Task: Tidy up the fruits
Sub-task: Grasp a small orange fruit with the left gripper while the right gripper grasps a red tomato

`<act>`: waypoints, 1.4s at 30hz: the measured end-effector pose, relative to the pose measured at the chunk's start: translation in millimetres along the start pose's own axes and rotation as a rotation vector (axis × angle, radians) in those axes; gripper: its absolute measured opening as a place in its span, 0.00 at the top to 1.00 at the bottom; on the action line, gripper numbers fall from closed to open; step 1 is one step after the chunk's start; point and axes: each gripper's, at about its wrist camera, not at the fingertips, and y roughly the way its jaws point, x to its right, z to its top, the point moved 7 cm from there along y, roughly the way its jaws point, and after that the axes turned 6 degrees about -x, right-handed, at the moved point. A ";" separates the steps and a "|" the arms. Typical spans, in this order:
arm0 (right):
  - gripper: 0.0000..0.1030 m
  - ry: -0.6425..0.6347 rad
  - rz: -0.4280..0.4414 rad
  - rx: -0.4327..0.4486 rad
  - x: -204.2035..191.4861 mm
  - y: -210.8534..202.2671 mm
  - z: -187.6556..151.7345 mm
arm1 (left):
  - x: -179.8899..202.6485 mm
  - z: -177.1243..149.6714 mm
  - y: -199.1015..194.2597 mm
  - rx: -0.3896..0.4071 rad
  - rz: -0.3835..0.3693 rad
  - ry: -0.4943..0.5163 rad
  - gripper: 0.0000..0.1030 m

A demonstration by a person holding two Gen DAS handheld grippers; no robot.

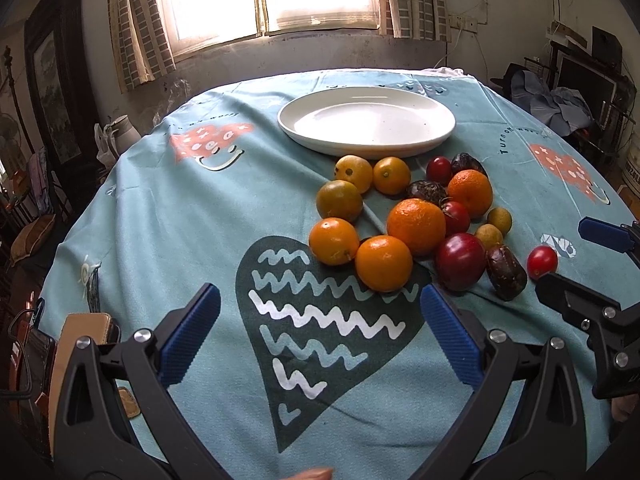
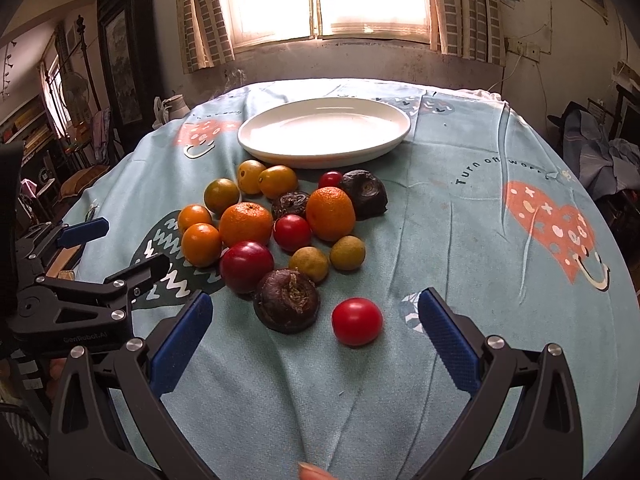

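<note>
A heap of fruit lies on the teal cloth in front of an empty white plate (image 1: 366,120) (image 2: 324,132): several oranges (image 1: 416,226) (image 2: 246,224), small yellow-green citrus, red tomatoes, a red plum (image 1: 460,262) (image 2: 246,266) and dark brown fruits (image 2: 287,300). One red tomato (image 2: 357,321) (image 1: 541,262) sits apart at the near right. My left gripper (image 1: 320,332) stands open, short of the nearest orange (image 1: 383,263). Also open, my right gripper (image 2: 316,332) hovers just before the lone tomato and the nearest dark fruit. Each gripper shows at the edge of the other's view.
The round table (image 2: 480,240) is draped in a teal cloth printed with hearts. A white jug (image 1: 120,130) stands beyond its left edge. A brown case (image 1: 80,344) lies at the near left. Clutter and furniture ring the room; a bright window is behind.
</note>
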 end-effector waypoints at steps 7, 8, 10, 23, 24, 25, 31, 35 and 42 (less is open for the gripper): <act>0.01 -0.004 -0.014 -0.101 10.2 11.3 -9.8 | 10.2 2.2 15.8 -0.106 -0.038 0.054 0.02; 0.01 -0.006 -0.014 -0.096 11.3 10.5 -10.1 | 10.7 2.7 18.2 -0.116 -0.044 0.056 0.02; 0.05 -0.022 -0.002 -0.105 9.1 11.5 -10.1 | 9.0 6.8 26.4 -0.132 -0.034 0.058 0.02; 0.39 0.012 0.126 -0.156 16.6 23.3 -10.2 | -17.6 29.6 36.0 -0.145 -0.102 0.057 0.02; 0.41 0.009 0.133 -0.149 16.8 21.3 -10.6 | -20.0 33.6 36.1 -0.135 -0.110 0.065 0.02; 0.44 0.010 0.139 -0.145 18.1 19.8 -11.1 | -21.8 37.2 37.9 -0.132 -0.120 0.073 0.02; 0.56 0.048 0.166 -0.168 32.8 20.9 -16.1 | -22.6 53.2 45.8 -0.109 -0.177 0.121 0.02; 0.60 0.050 0.156 -0.177 36.2 22.8 -18.2 | -38.3 58.9 60.3 -0.124 -0.125 0.099 0.02; 0.61 0.012 0.108 -0.184 32.3 26.7 -18.1 | -25.0 50.3 60.9 -0.143 -0.093 0.110 0.02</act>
